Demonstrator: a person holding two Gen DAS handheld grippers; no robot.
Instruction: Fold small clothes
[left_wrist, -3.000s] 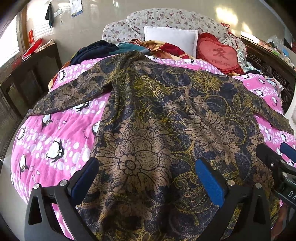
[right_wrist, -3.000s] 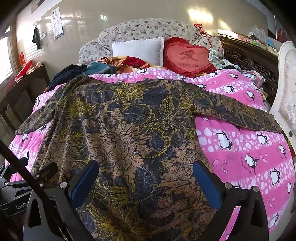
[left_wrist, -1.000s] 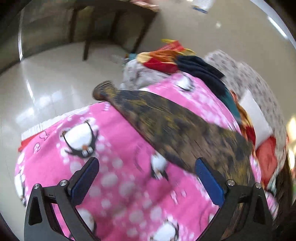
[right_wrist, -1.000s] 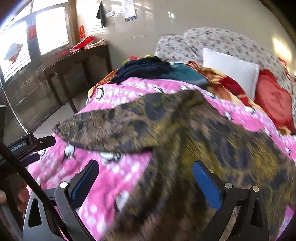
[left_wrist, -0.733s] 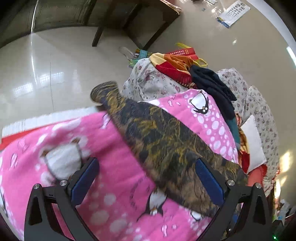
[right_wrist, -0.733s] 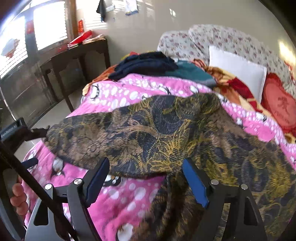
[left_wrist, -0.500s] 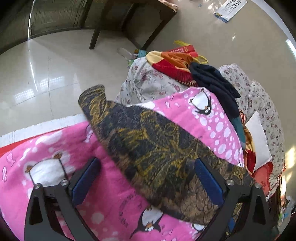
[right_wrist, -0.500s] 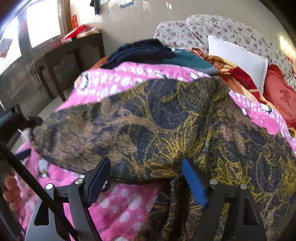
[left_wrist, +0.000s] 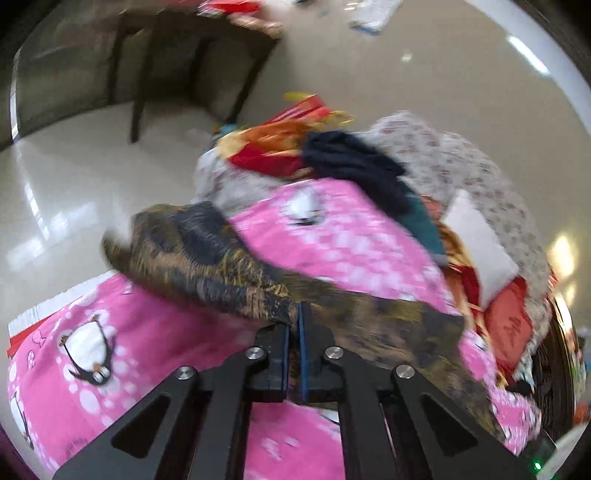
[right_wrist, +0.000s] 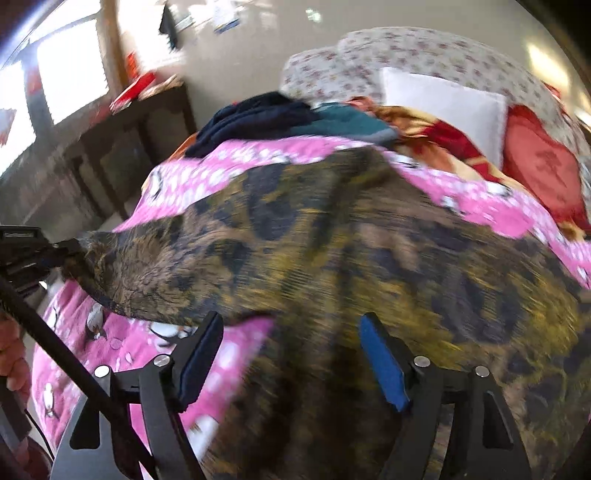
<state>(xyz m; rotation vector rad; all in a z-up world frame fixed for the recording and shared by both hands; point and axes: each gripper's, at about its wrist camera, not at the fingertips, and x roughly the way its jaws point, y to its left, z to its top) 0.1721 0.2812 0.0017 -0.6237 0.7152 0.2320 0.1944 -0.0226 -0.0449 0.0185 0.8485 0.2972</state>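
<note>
A dark shirt with a brown and gold flower print (right_wrist: 369, 258) lies spread on a pink penguin blanket (left_wrist: 332, 236). My left gripper (left_wrist: 292, 325) is shut on the shirt's left sleeve (left_wrist: 207, 266), which is lifted off the blanket. In the right wrist view the left gripper (right_wrist: 55, 254) holds the sleeve end at the far left. My right gripper (right_wrist: 288, 354) is open, its blue pads over the shirt near the armpit, with the sleeve's lower edge between them.
A pile of dark, teal and red clothes (right_wrist: 295, 118) lies at the head of the bed, with a white pillow (right_wrist: 443, 103) and a red heart cushion (right_wrist: 543, 166). A dark wooden table (left_wrist: 177, 55) stands on the shiny floor to the left.
My left gripper has closed on the sleeve and lifted it. My right gripper has moved in closer to the shirt and narrowed a little. Both views are blurred by motion.
</note>
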